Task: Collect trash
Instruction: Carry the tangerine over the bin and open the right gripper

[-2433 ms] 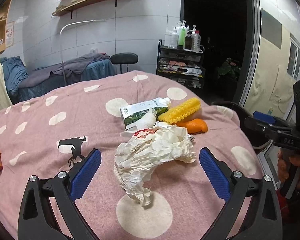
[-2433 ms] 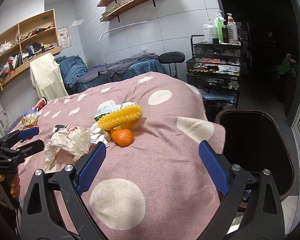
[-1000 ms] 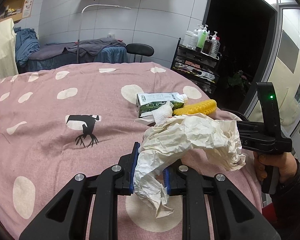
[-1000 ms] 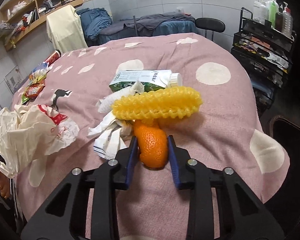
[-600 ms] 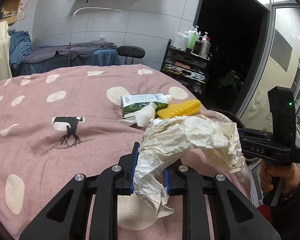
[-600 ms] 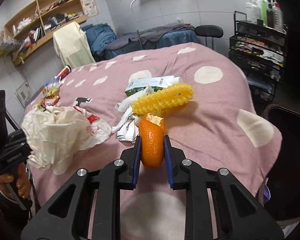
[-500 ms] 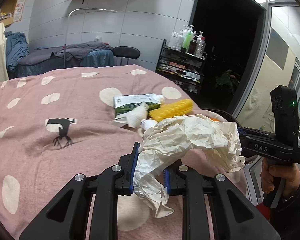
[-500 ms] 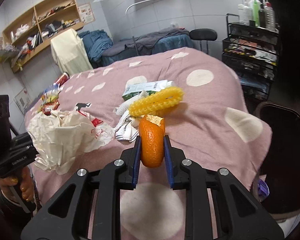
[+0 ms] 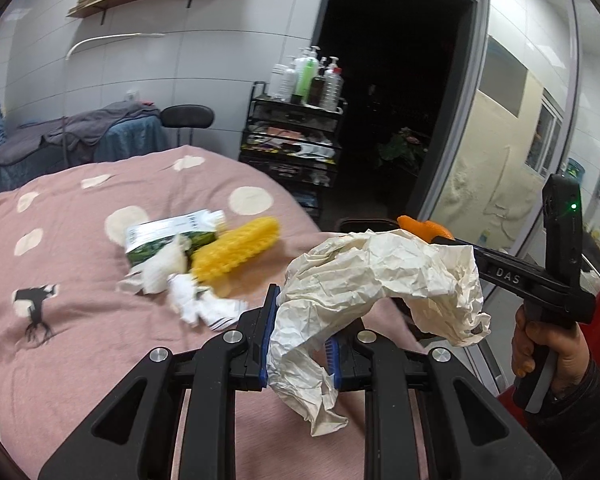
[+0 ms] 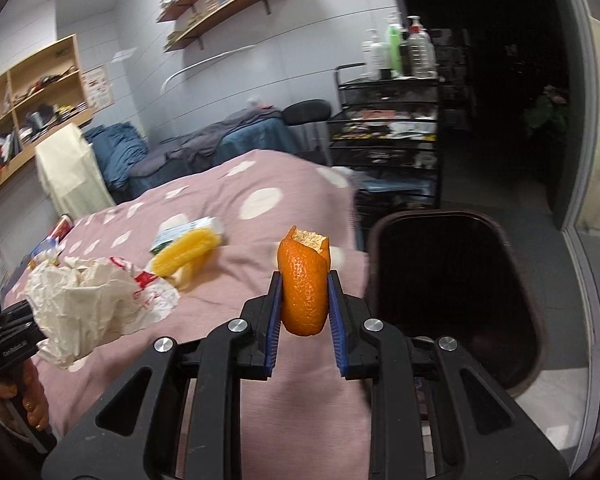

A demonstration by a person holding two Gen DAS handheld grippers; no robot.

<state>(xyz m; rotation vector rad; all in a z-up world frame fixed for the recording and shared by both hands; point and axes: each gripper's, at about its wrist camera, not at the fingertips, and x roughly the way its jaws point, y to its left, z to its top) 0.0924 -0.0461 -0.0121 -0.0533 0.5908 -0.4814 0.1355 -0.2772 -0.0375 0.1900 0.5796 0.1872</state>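
Note:
My left gripper [image 9: 300, 340] is shut on a crumpled white paper wrapper [image 9: 380, 280], which hangs above the pink dotted bedcover [image 9: 80, 340]. My right gripper [image 10: 305, 312] is shut on an orange peel [image 10: 303, 288], held upright in the air beside the dark trash bin [image 10: 452, 280]. In the left wrist view the orange peel [image 9: 424, 227] and the right gripper's body [image 9: 540, 280] show behind the paper. The wrapper [image 10: 88, 304] also shows at the left of the right wrist view. On the bed lie a green milk carton [image 9: 168, 236], a yellow foam net [image 9: 236, 252] and white tissues [image 9: 188, 300].
A black metal cart [image 10: 384, 148] with bottles stands past the bed's far corner, next to a dark doorway. A stool [image 9: 186, 116] and a massage bed [image 9: 60, 140] stand by the tiled wall. Snack wrappers [image 10: 52, 248] lie at the bed's left edge. A glass partition [image 9: 520, 140] is on the right.
Both grippers swung right with their loads, away from the bed's middle. The trash bin has come into full view ahead of the right gripper. The orange peel rose off the cover.

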